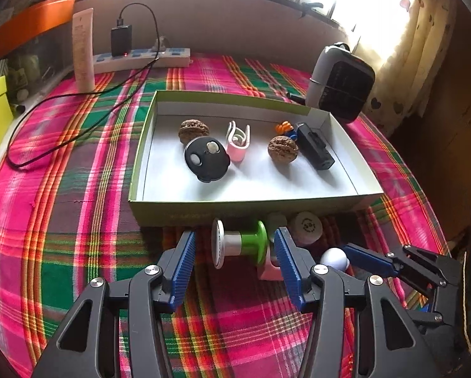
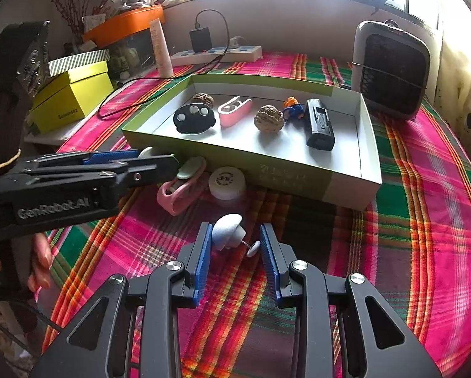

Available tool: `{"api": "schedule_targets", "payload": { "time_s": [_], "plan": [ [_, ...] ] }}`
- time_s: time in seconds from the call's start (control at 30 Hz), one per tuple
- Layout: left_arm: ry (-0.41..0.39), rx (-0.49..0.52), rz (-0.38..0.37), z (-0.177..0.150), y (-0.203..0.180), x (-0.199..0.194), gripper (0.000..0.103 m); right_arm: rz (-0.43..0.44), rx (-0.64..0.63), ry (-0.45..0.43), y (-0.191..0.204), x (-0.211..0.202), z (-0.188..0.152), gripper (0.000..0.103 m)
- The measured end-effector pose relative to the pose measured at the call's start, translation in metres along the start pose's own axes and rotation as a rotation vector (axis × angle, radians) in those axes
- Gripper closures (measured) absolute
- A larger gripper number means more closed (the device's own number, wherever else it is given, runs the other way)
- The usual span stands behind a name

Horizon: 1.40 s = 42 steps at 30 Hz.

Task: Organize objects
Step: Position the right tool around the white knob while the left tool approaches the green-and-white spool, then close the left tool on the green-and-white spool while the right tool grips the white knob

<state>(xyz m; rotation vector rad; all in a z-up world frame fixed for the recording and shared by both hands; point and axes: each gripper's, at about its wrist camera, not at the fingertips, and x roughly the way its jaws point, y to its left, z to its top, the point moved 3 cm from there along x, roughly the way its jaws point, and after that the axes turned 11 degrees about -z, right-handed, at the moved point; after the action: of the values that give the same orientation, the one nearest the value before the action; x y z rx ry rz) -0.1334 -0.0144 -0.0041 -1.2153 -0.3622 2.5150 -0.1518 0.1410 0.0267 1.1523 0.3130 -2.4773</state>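
A shallow green-and-white box holds two walnuts, a black round device, a pink clip, a black rectangular device and a small orange-blue toy. In front of it on the plaid cloth lie a green-and-white spool, a pink clip, a white round cap and a white pin-like knob. My left gripper is open around the spool. My right gripper is open around the white knob.
A white-and-black fan heater stands at the back right. A power strip with a charger and cable, a cream tube, and a yellow box sit at the back left. An orange tray lies behind.
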Motion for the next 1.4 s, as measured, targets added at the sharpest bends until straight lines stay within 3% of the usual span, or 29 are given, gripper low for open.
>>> {"api": "schedule_targets", "payload": {
  "time_s": [1.23, 1.4],
  "plan": [
    [0.009, -0.015, 0.063, 0.002, 0.016, 0.006, 0.053, 0.005, 0.003, 0.0, -0.001, 0.0, 0.0, 0.071],
    [0.008, -0.018, 0.064, 0.002, 0.015, 0.007, 0.059, 0.005, 0.003, 0.0, -0.001, 0.0, 0.0, 0.071]
  ]
}}
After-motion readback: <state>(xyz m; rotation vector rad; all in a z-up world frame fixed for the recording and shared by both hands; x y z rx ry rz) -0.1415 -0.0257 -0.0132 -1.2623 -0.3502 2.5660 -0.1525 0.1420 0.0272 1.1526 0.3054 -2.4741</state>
